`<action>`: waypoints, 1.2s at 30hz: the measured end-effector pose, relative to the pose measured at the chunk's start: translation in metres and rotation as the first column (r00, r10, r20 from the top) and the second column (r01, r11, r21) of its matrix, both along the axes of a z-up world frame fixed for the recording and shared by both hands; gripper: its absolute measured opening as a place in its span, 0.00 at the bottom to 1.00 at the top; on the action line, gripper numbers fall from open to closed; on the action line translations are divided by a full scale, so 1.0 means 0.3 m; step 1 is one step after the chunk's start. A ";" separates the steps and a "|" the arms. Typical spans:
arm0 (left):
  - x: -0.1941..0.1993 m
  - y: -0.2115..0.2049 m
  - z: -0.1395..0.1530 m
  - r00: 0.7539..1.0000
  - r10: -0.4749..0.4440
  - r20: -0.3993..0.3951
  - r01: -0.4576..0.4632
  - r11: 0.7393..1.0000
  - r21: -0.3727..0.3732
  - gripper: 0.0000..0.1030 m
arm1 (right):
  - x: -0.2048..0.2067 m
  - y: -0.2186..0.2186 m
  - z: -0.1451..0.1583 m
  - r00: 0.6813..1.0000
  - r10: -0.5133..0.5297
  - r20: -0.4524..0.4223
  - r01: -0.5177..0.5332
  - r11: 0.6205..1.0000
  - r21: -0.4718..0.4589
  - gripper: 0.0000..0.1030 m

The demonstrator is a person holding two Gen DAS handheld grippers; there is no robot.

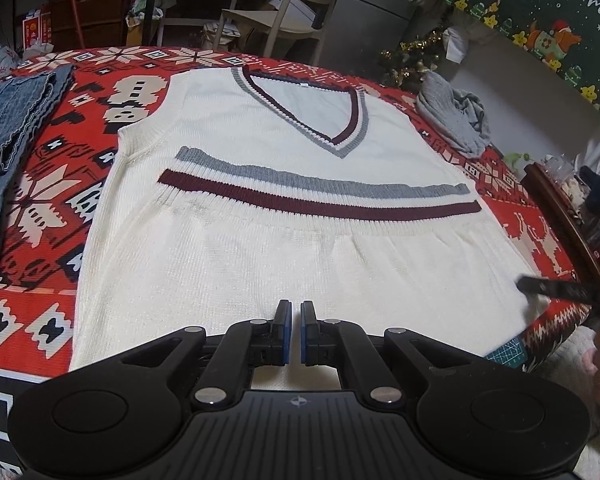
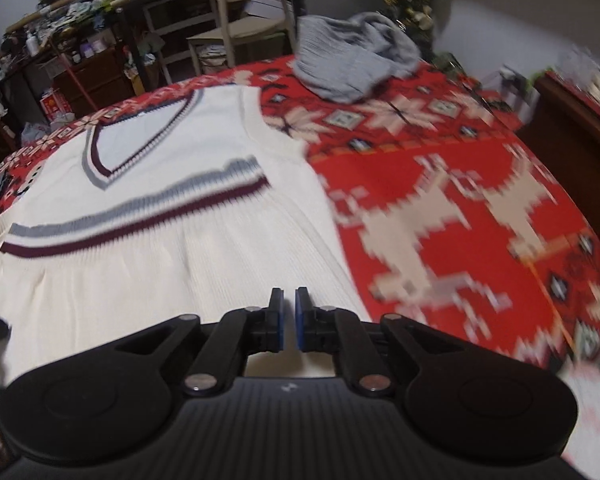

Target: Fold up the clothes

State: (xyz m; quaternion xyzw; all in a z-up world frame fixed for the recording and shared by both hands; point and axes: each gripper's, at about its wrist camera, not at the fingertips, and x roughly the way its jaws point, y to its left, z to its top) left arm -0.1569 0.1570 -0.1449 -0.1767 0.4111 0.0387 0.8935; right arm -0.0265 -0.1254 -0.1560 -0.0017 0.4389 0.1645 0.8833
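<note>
Your cream vest lies spread flat, unfolded, mid-desk on its red cloth; folding it remains; jeans at 10 o'clock look folded, the grey garment at 2 o'clock is crumpled. Left tongs and right tongs hover nearly closed, holding nothing. Only the left view shows the jeans clearly; the right view is blurred.

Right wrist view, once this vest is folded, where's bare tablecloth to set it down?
The widest free patch is the red reindeer cloth, bordered by the white vest, the grey garment beyond and the table's right edge. Across the vest, the folded jeans leave only a narrow strip. Both grippers hover over the hem.
</note>
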 end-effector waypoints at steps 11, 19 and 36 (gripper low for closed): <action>0.005 -0.048 0.033 0.999 -0.017 0.030 0.016 0.999 0.031 0.04 | -0.040 0.105 0.070 0.996 0.076 0.039 -0.079 0.995 0.056 0.09; 0.074 -0.142 -0.002 0.998 -0.065 0.025 0.062 0.993 0.100 0.04 | -0.083 0.266 0.018 0.983 0.170 0.071 -0.172 0.985 0.018 0.08; 0.075 -0.173 0.005 0.999 0.041 0.014 -0.043 0.976 0.215 0.60 | -0.183 0.277 0.030 0.955 0.226 0.192 -0.218 0.974 -0.060 0.57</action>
